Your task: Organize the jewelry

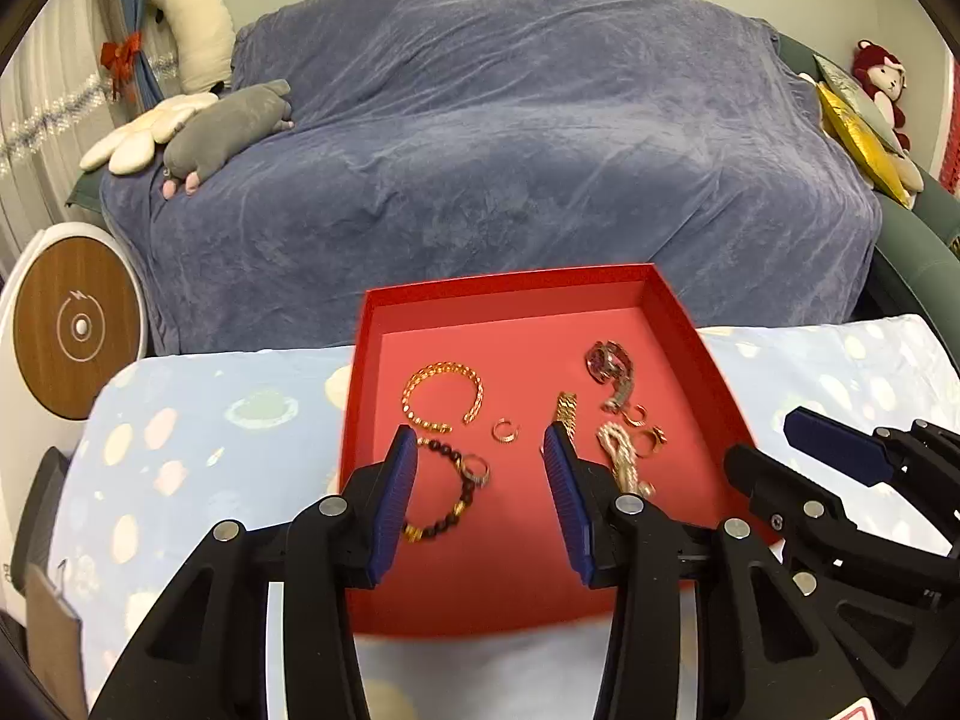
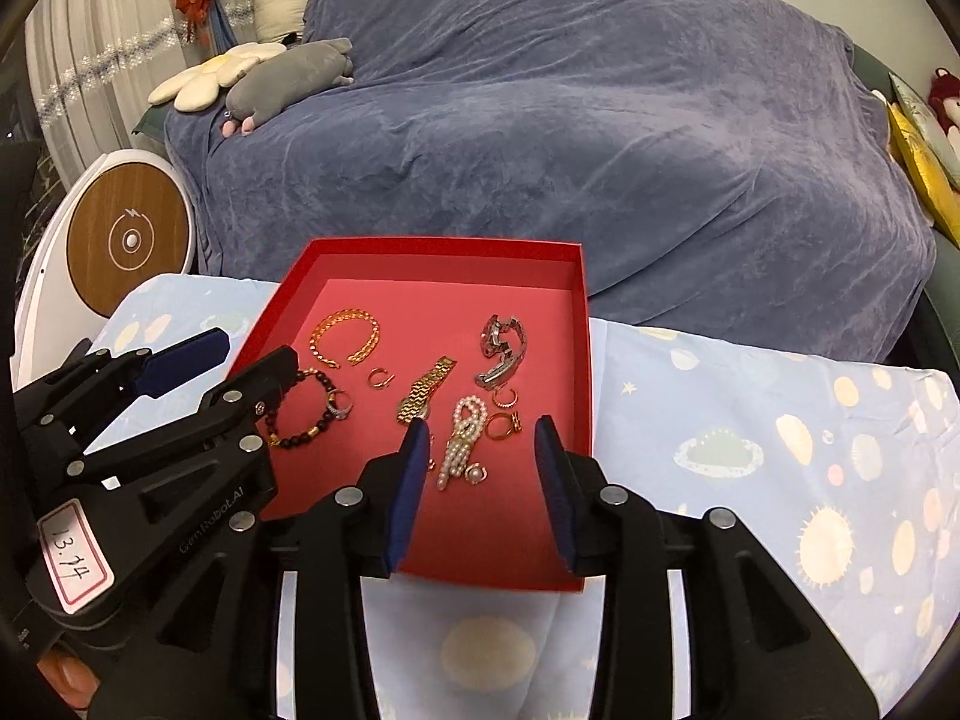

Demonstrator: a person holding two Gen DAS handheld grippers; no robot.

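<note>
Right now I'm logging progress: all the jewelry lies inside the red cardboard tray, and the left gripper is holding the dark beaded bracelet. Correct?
Not quite. The left gripper holds nothing: the left wrist view shows it open above the red cardboard tray, with the dark beaded bracelet lying on the tray floor. The jewelry is all inside, as you said.

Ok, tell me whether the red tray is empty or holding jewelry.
Holding jewelry: the red tray contains a gold chain bracelet, a beaded bracelet, a pearl piece and rings.
</note>
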